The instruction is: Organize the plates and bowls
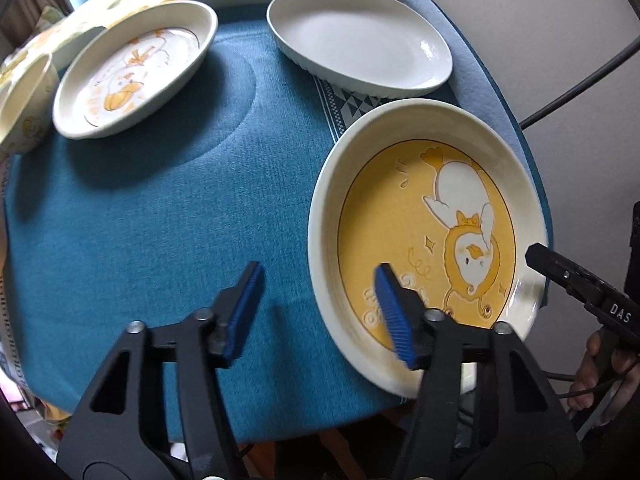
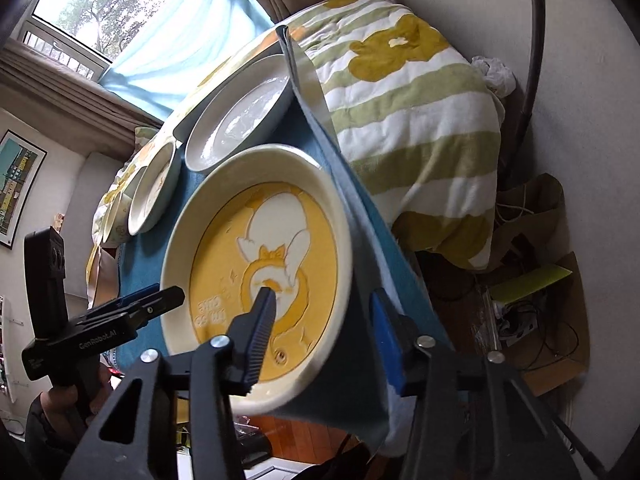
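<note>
A yellow duck plate (image 1: 424, 240) lies at the near right corner of the blue-cloth table (image 1: 160, 220); it also shows in the right wrist view (image 2: 256, 264). My left gripper (image 1: 320, 312) is open, its right finger over the plate's near rim, its left finger over the cloth. My right gripper (image 2: 324, 328) is open and straddles the plate's right rim, one finger over the plate's inside, the other outside by the cloth edge. A plain white oval dish (image 1: 360, 36) and a white duck-print plate (image 1: 136, 68) lie farther back.
A cream bowl (image 1: 24, 104) stands at the far left edge. A green-striped flowered blanket (image 2: 420, 112) lies behind the table. The blue cloth's corner hangs over the edge (image 2: 360, 400). Boxes and cables (image 2: 532, 304) clutter the floor at the right.
</note>
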`<move>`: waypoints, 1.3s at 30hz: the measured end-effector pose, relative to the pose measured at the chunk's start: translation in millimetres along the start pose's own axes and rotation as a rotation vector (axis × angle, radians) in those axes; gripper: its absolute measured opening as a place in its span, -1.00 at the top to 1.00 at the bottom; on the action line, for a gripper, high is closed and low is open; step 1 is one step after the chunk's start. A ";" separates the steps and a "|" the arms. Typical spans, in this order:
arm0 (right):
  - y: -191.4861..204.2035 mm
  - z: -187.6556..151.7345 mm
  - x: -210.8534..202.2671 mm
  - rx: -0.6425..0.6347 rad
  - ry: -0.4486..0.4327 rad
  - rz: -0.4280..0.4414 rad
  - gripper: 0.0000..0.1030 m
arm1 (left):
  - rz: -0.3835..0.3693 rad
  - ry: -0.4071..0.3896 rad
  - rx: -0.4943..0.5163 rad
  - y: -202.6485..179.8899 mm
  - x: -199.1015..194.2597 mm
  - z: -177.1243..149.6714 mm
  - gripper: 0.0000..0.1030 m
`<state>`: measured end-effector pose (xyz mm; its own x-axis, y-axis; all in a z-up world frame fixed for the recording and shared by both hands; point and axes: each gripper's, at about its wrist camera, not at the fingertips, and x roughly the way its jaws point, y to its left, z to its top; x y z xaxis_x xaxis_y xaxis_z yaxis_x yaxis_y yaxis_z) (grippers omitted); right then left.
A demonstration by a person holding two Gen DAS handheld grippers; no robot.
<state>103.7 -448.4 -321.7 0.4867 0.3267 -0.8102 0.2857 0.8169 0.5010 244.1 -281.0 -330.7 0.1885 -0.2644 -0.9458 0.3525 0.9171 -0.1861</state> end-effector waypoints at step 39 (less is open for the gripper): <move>101.2 13.6 6.3 -0.340 -0.063 -0.044 0.75 | 0.049 -0.168 -0.069 63.4 -95.4 -7.5 0.73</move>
<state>146.9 -370.1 -272.0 0.5328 0.2665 -0.8032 0.0213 0.9446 0.3276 241.6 -195.4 -254.3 0.3561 -0.2593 -0.8977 0.2764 0.9470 -0.1639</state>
